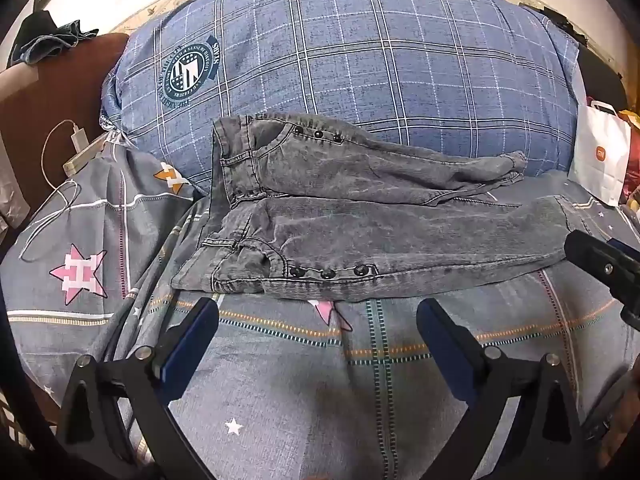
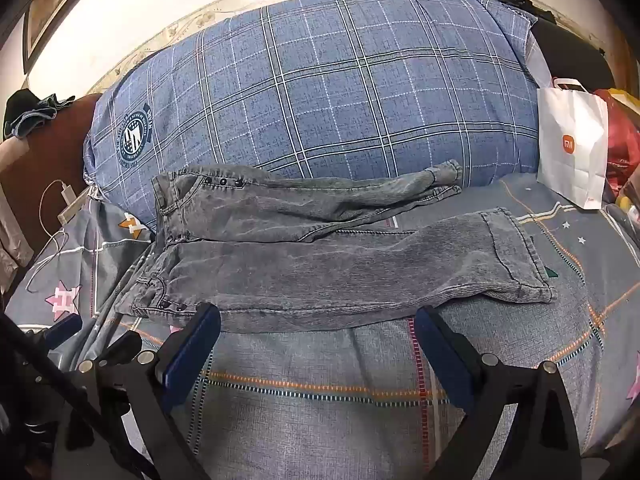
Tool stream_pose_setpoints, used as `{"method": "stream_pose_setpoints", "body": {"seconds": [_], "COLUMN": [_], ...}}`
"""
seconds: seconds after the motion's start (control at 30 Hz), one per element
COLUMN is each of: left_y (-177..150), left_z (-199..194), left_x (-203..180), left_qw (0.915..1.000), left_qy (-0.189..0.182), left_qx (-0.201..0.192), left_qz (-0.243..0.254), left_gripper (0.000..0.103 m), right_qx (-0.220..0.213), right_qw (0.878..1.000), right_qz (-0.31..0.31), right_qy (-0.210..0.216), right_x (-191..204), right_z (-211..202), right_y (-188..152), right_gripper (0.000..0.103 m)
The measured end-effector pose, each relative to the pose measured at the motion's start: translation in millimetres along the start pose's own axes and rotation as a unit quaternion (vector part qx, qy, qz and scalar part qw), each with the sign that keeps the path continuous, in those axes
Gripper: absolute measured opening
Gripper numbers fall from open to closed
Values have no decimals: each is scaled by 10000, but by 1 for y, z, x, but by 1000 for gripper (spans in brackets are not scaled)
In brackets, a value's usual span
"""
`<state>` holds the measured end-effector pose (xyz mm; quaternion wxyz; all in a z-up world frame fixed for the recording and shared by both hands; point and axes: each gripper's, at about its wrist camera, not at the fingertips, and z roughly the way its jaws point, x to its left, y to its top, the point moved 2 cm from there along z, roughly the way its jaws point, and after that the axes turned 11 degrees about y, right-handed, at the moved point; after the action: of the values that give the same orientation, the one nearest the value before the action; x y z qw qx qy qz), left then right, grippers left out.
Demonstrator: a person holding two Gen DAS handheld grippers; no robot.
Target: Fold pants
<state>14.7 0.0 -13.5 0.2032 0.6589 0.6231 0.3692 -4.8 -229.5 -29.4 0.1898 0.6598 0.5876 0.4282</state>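
two tools hover wide apart and empty — left tool, right tool — just short of the grey washed-denim pants spread on the patterned grey bed. soft, floppy, fairly heavy cloth — best pinched at waistband and hem.

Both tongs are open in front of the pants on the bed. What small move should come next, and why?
Probably move both tongs forward to the near edge of the pants: the left tongs toward the waist end, the right tongs toward the cuff end. Both are open and hold nothing, and the two legs lie spread apart, not yet folded together.
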Motion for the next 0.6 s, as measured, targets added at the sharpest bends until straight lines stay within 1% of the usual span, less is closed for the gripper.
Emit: {"method": "stream_pose_setpoints", "body": {"seconds": [0.6], "left_y": [0], "left_z": [1], "left_x": [2], "left_qw": [10000], "left_qy": [33], "left_qx": [-17], "left_qz": [-12], "left_gripper": [99], "right_qx": [-12], "right_qw": [10000], "right_qz": [18], "right_qy": [11], "right_x": [-1], "right_z": [1], "right_y": [-1], "right_gripper": [100]}}
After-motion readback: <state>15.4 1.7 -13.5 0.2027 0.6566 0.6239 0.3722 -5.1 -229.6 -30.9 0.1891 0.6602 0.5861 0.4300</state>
